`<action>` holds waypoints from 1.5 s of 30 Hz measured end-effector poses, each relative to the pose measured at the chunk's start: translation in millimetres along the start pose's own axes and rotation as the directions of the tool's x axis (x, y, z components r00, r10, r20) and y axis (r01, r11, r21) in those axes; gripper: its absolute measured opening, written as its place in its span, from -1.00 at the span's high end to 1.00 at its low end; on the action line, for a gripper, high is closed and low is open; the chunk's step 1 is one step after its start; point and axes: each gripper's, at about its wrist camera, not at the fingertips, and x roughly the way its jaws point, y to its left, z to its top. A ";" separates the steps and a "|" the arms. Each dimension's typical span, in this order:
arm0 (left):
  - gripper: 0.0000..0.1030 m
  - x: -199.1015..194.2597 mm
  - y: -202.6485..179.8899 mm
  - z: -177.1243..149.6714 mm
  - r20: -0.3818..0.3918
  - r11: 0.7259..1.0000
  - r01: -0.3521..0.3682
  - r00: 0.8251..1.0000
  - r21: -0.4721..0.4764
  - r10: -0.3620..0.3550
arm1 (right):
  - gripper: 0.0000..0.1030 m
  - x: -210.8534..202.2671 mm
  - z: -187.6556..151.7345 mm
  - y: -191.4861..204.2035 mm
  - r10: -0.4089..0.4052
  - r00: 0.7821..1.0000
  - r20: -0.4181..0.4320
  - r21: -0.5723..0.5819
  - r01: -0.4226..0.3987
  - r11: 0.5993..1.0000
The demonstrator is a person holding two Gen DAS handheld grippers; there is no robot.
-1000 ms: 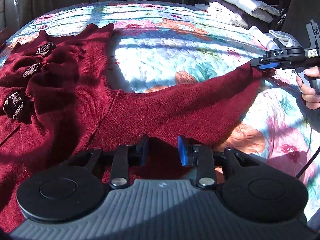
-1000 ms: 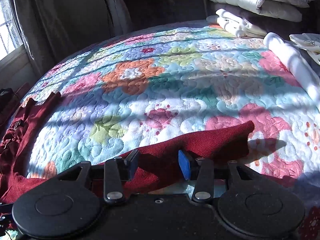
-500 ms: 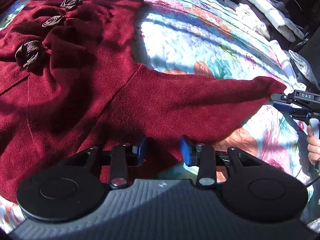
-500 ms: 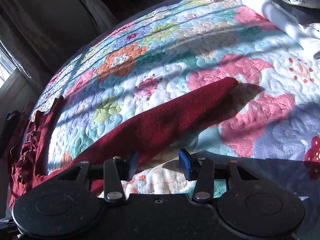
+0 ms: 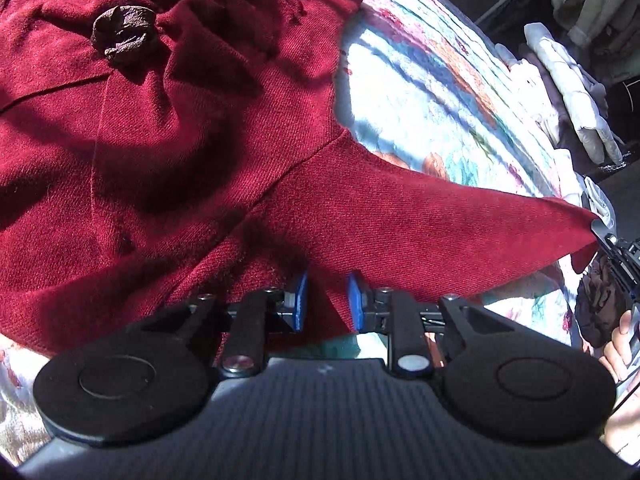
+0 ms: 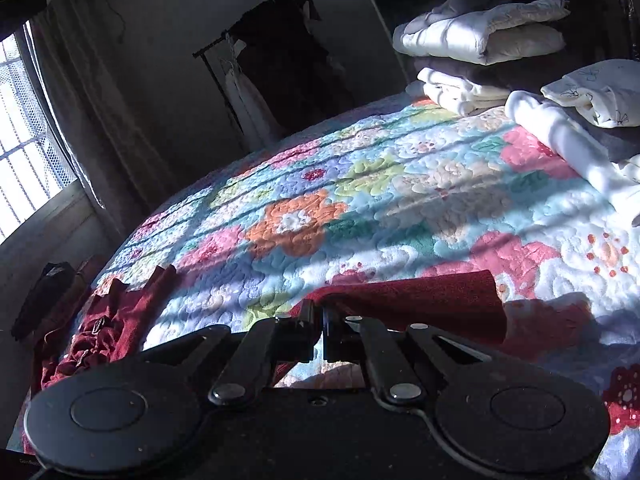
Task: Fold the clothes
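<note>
In the left wrist view, our left gripper (image 5: 326, 300) sits closer over the red sweater (image 5: 200, 152) than a second ago, its blue pads narrower and closing, a fold of the sleeve (image 5: 420, 232) between them. At three o'clock our right gripper (image 5: 610, 242) pinches the cuff. In the right wrist view, the right gripper (image 6: 322, 326), open before, is now clamped on the sleeve (image 6: 432, 300) edge, lifted off the floral quilt (image 6: 360, 200).

Floral quilt (image 6: 400, 184); folded white bedding (image 6: 480, 36); curtained window (image 6: 24, 140).
</note>
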 end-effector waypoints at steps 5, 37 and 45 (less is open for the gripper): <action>0.55 -0.8 -3.3 -3.4 -0.015 0.999 -0.044 0.999 0.028 0.045 | 0.91 -0.7 -34.5 -29.1 -0.095 0.975 -0.198 0.015 0.100 0.995; -0.68 -94.4 -10.1 -26.0 0.163 0.864 -0.484 0.872 0.141 0.462 | -0.27 -40.8 -21.2 185.4 0.070 0.884 -0.463 -0.288 -0.225 0.931; -0.72 -126.2 -13.6 -27.2 0.199 0.865 -0.478 0.872 0.155 0.447 | -0.27 -32.9 -33.3 249.7 0.092 0.853 -0.514 -0.355 -0.309 0.882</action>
